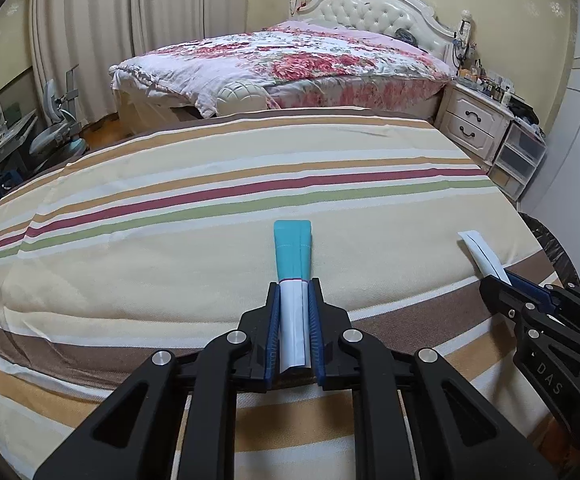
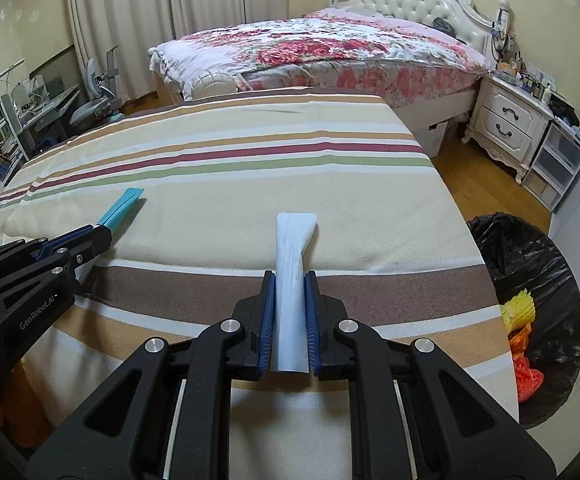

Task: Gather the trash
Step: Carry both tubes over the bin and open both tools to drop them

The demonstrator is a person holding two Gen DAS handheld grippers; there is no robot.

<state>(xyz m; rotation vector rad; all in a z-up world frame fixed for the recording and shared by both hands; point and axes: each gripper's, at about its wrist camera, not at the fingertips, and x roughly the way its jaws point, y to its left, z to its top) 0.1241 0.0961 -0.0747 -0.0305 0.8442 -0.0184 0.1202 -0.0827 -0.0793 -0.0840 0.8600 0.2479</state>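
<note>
Left gripper [image 1: 294, 286] clamped on a teal-and-white wrapper [image 1: 292, 256], pads pressing both sides, teal end sticking out past the tips. Right gripper [image 2: 290, 278] clamped on a white wrapper [image 2: 295, 240], printed digits visible on it. Both are held over the striped bedsheet [image 2: 218, 184], near its front edge, side by side. Trash bin with black liner [image 2: 530, 264] sits on the floor right of the bed, with yellow foam netting [image 2: 518, 308] and orange scraps inside.

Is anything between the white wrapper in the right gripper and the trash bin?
Nothing visible: the white wrapper is clamped in the right gripper, and the black-lined bin stands open beside the striped bed.
</note>
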